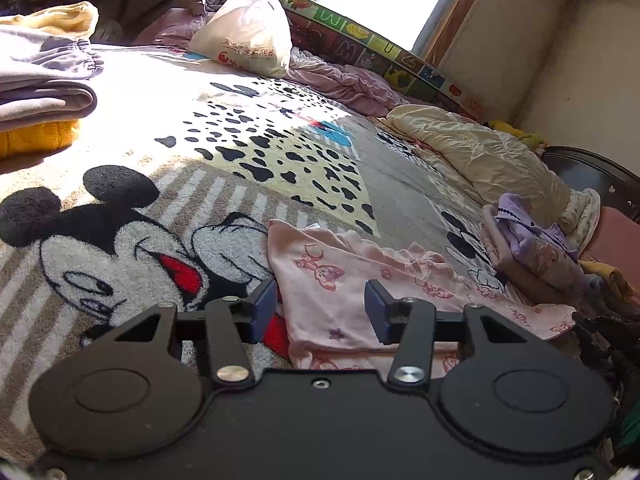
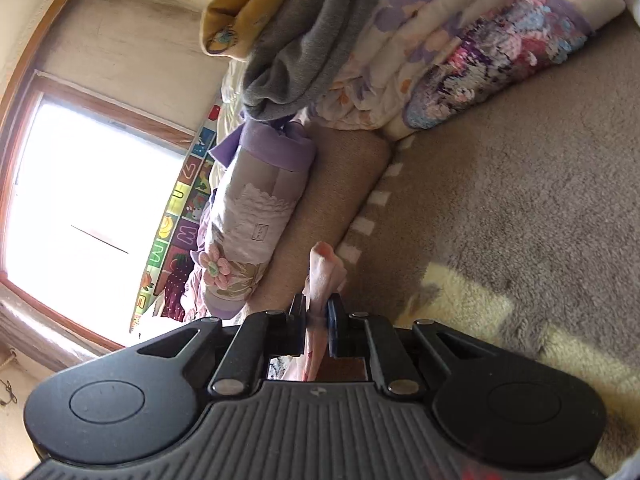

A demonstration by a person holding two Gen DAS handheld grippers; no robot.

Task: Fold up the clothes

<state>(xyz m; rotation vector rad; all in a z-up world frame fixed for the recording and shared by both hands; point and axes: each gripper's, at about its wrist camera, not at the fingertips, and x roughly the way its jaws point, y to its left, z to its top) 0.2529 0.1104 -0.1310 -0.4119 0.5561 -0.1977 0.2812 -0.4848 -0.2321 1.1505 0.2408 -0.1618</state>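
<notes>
Fabric first: we see a pink printed garment [image 1: 332, 280] spread flat on the Mickey Mouse blanket [image 1: 132, 256] that covers the bed, small pink cartoon figures scattered over it. Our left gripper [image 1: 320, 310] hovers over its near edge with the blue pads [image 1: 264, 308] spread wide apart and nothing between them. In the right wrist view, our right gripper [image 2: 318, 320] has its jaws pinched together on a bunched fold of the same pink cloth [image 2: 324, 276], which sticks out past the fingertips. Just beyond the garment on the right lies a folded purple piece [image 1: 532, 240], with a cream quilt [image 1: 480, 156] behind it. A stack of folded clothes [image 1: 44, 88] sits far left, a white plastic bag [image 1: 248, 32] near the alphabet mat [image 1: 380, 44] by the window.
</notes>
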